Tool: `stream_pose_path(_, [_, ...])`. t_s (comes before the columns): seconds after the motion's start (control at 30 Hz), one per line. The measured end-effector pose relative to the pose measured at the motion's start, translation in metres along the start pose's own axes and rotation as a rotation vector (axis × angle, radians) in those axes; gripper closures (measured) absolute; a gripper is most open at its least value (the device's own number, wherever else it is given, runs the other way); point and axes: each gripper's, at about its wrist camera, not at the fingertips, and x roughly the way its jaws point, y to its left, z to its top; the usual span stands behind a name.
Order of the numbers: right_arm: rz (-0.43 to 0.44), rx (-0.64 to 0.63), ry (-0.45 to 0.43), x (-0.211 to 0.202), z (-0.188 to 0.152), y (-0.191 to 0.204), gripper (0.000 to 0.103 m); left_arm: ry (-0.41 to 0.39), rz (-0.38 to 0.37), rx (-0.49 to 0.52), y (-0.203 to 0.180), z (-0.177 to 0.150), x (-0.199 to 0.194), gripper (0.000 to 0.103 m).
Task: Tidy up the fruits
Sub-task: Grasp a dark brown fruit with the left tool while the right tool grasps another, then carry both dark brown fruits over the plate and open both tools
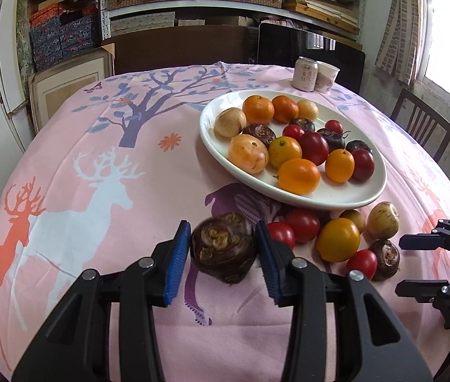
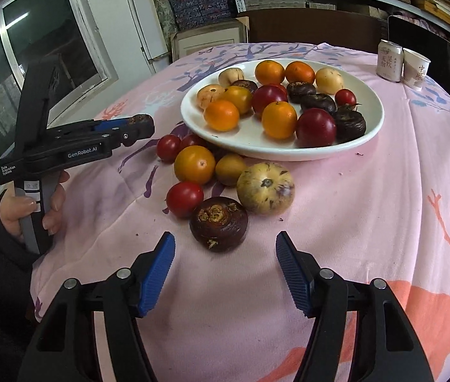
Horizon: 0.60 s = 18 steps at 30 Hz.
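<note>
My left gripper (image 1: 223, 245) is shut on a dark brown water chestnut (image 1: 223, 246), held above the pink tablecloth; it also shows in the right wrist view (image 2: 139, 124). A white plate (image 1: 346, 195) holds several oranges, tomatoes, chestnuts and pale fruits. Loose fruit lies in front of the plate: red tomatoes (image 1: 303, 224), a yellow-orange tomato (image 1: 338, 238), a pale round fruit (image 2: 264, 187) and another water chestnut (image 2: 218, 222). My right gripper (image 2: 225, 270) is open and empty, just short of that chestnut; it shows at the right edge of the left wrist view (image 1: 416, 264).
A drink can (image 1: 305, 73) and a paper cup (image 1: 326, 76) stand behind the plate at the table's far edge. A wooden chair (image 1: 422, 124) stands at the right. Shelves with boxes line the back wall.
</note>
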Motion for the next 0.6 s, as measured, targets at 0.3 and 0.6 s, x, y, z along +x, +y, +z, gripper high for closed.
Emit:
stream_pose_path(0.3, [-0.055, -0.006, 0.038, 0.019, 0.014, 0.011, 0.058, -0.002, 0.008, -0.001, 0.000, -0.002, -0.002, 0.059])
stream_pose_path(0.6, [0.004, 0.035, 0.011, 0.006, 0.000, -0.001, 0.062, 0.054, -0.014, 0.055, -0.010, -0.012, 0.000, 0.043])
